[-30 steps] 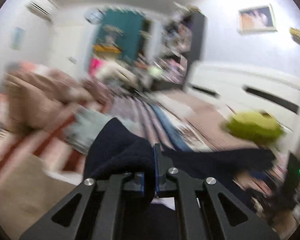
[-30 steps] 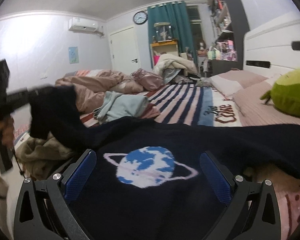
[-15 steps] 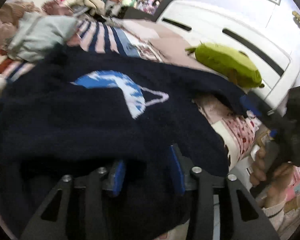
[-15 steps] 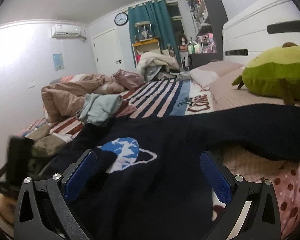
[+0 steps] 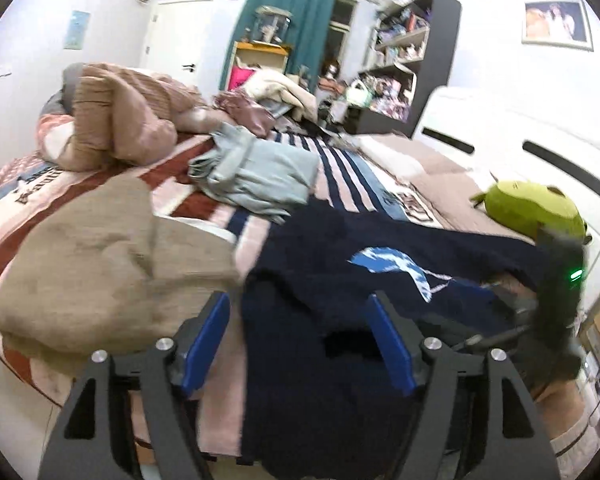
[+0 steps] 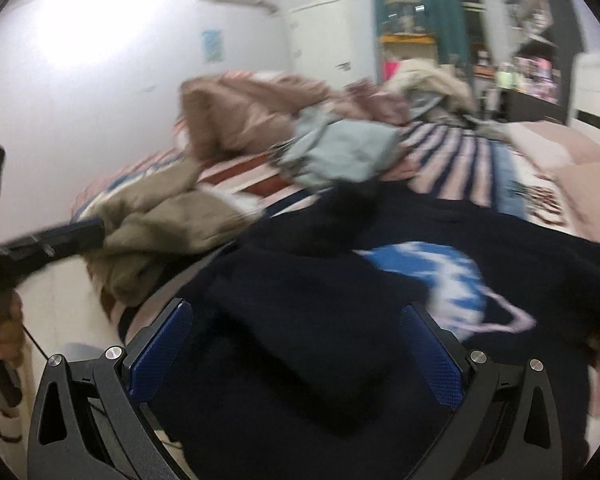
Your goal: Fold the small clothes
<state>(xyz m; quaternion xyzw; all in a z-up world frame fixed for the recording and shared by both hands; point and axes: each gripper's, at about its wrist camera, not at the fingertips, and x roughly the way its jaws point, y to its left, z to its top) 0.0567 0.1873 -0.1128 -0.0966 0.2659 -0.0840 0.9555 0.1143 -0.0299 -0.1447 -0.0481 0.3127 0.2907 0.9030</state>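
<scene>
A dark navy sweater [image 5: 332, 280] with a blue and white planet print [image 5: 396, 268] lies spread on the near edge of the bed, one sleeve folded over its body. It fills the lower part of the right wrist view [image 6: 340, 300]. My left gripper [image 5: 300, 332] is open just above the sweater's near left part and holds nothing. My right gripper [image 6: 296, 344] is open above the sweater and empty. The right gripper's body [image 5: 560, 284] shows at the right of the left wrist view. The left gripper's body [image 6: 44, 240] shows at the left of the right wrist view.
A tan garment [image 5: 100, 256] lies bunched left of the sweater. A pale grey-blue garment [image 5: 256, 172] and a pink quilt [image 5: 120, 120] lie farther back on the striped bedspread [image 5: 340, 172]. A green plush toy [image 5: 532, 208] sits by the white headboard [image 5: 520, 144].
My left gripper has let go of the navy sleeve, laid it over the sweater, opened and drawn back. My right gripper has swung left over the sweater, still open.
</scene>
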